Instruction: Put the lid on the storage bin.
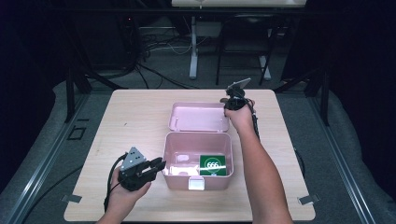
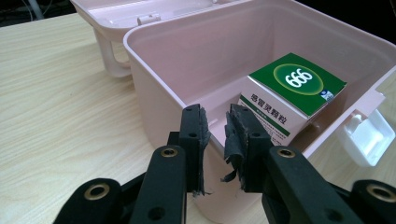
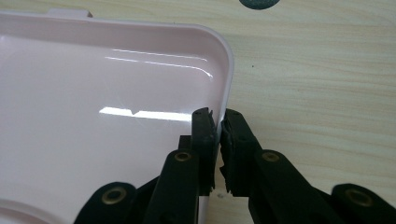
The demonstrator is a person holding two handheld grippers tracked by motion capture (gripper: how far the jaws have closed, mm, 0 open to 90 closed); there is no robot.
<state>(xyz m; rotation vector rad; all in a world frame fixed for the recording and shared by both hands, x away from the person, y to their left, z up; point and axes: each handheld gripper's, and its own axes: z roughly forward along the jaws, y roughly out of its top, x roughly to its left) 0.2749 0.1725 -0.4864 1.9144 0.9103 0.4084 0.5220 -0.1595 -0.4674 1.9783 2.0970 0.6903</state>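
Pink glossy plastic box [image 1: 197,159] | rounded-corner lid [image 1: 198,117] | wood-grain table [image 1: 130,116]

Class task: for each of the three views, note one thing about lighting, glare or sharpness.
High view: the wooden table is lit while the room around it is dark. Left gripper view: the green medicine box in the pink box is sharp, its print legible. Right gripper view: white glare streaks cross the glossy pink lid.
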